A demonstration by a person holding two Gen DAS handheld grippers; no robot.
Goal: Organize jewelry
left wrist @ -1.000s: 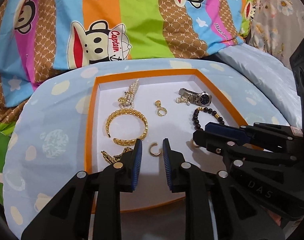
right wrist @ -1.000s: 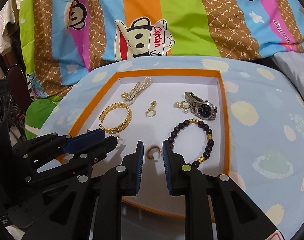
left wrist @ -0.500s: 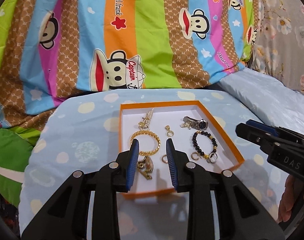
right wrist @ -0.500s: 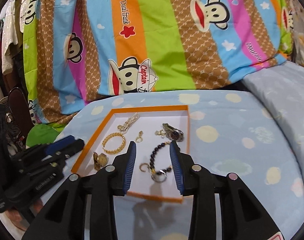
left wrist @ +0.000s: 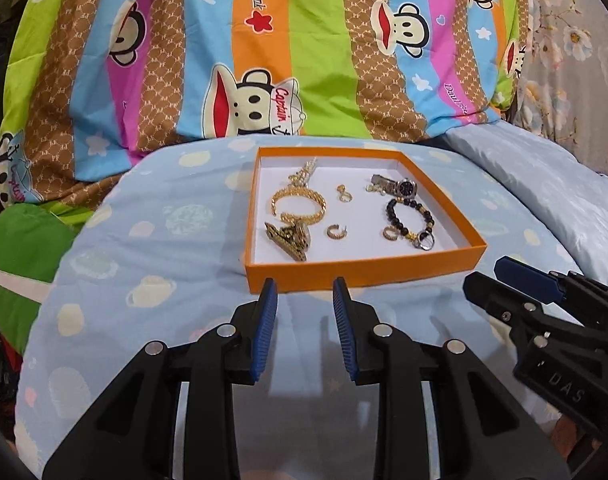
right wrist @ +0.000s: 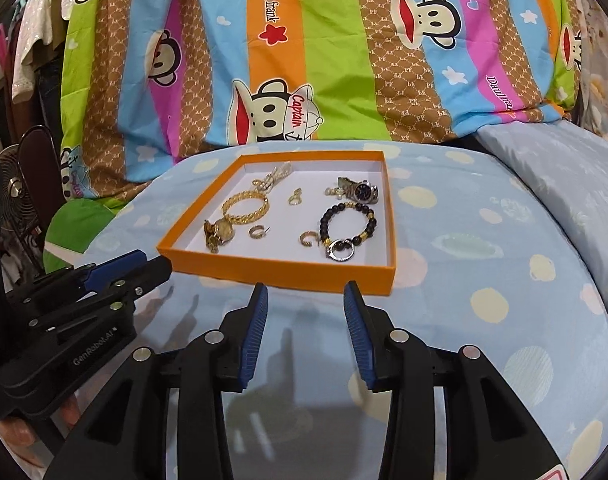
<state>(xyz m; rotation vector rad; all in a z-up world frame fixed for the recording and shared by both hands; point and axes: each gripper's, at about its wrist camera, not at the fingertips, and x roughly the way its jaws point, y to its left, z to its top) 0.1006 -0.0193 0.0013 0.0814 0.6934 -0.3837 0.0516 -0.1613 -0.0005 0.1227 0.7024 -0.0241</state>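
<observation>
An orange-rimmed tray (left wrist: pixel 364 270) (right wrist: pixel 280 270) with a white floor lies on the blue dotted cushion. In it lie a gold bangle (left wrist: pixel 298 206) (right wrist: pixel 246 206), a pearl-and-gold chain (left wrist: pixel 304 172), a gold watch (left wrist: pixel 290 238) (right wrist: pixel 218 234), a silver watch (left wrist: pixel 396 186) (right wrist: pixel 358 190), a black bead bracelet (left wrist: pixel 410 220) (right wrist: pixel 348 222) and small gold earrings (left wrist: pixel 335 232) (right wrist: pixel 258 231). My left gripper (left wrist: pixel 305 288) and right gripper (right wrist: pixel 305 290) are both open and empty, held back just short of the tray's near rim.
A striped monkey-print quilt (left wrist: pixel 284 60) rises behind the cushion. A pale blue pillow (right wrist: pixel 564 168) lies at the right. Green fabric (left wrist: pixel 20 248) and a small fan (right wrist: pixel 12 184) sit at the left. Each gripper shows in the other's view.
Both grippers have pulled back out of the tray and opened wider. The small hoop earrings they were around now lie free on the tray floor.
</observation>
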